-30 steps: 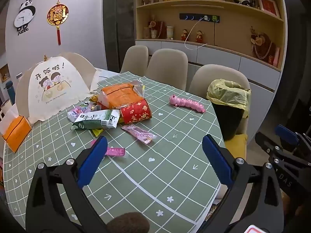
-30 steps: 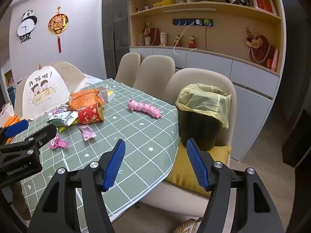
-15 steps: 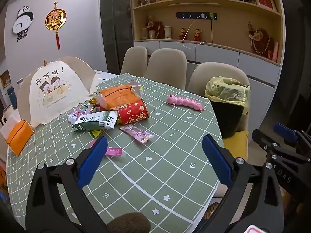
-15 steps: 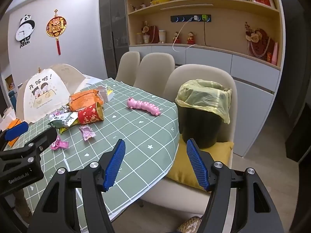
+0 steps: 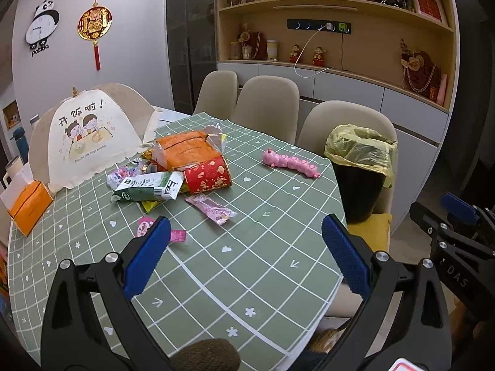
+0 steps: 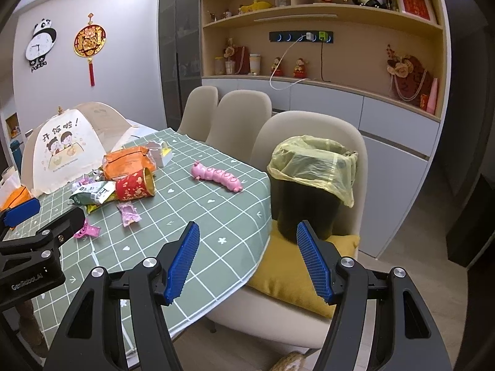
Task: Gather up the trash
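A pile of trash lies on the green checked table (image 5: 247, 262): an orange bag (image 5: 185, 150), a red cup (image 5: 208, 174) on its side, a green-white carton (image 5: 148, 188), a long pink wrapper (image 5: 213, 210) and a small pink wrapper (image 5: 145, 227). A black bin with a yellow liner (image 5: 362, 154) stands on a chair at the table's right; it also shows in the right wrist view (image 6: 309, 182). My left gripper (image 5: 244, 256) is open and empty above the table's near part. My right gripper (image 6: 250, 259) is open and empty off the table's edge, near the bin.
A pink caterpillar toy (image 5: 290, 164) lies near the bin. A white food cover (image 5: 83, 136) and an orange tissue box (image 5: 29, 207) stand at the left. Beige chairs (image 5: 266, 105) line the far side. A yellow cushion (image 6: 297, 272) lies under the bin.
Both grippers have drawn back and risen slightly, so the table and bin sit a little farther off. Nothing on the table has moved.
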Tool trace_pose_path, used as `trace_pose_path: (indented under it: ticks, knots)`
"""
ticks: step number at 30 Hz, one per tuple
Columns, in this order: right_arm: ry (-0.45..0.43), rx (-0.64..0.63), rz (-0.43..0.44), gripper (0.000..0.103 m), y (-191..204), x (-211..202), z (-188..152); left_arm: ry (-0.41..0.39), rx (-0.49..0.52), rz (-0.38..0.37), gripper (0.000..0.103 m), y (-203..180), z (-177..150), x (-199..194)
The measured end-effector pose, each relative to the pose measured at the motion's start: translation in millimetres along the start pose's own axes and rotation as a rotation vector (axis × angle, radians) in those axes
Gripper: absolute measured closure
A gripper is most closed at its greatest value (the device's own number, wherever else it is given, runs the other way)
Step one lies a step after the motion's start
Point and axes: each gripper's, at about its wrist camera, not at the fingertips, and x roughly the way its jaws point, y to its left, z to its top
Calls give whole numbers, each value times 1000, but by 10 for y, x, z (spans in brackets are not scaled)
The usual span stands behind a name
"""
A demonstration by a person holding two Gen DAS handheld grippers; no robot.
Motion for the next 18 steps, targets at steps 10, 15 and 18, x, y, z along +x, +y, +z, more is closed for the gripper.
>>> trace_pose_path:
  ticks: [10,15,18]
  knots:
    - [0,-53,46,41,-252,9,115,-11,-63,70,9,-224,60,-62]
    - [-3,-86,74,41,-451,-18,185,-45,-85,100,9,-397,95,-169]
    - [-7,-113,89,41,-559,-15,206,-40,-108,110,9,-523,97,-197]
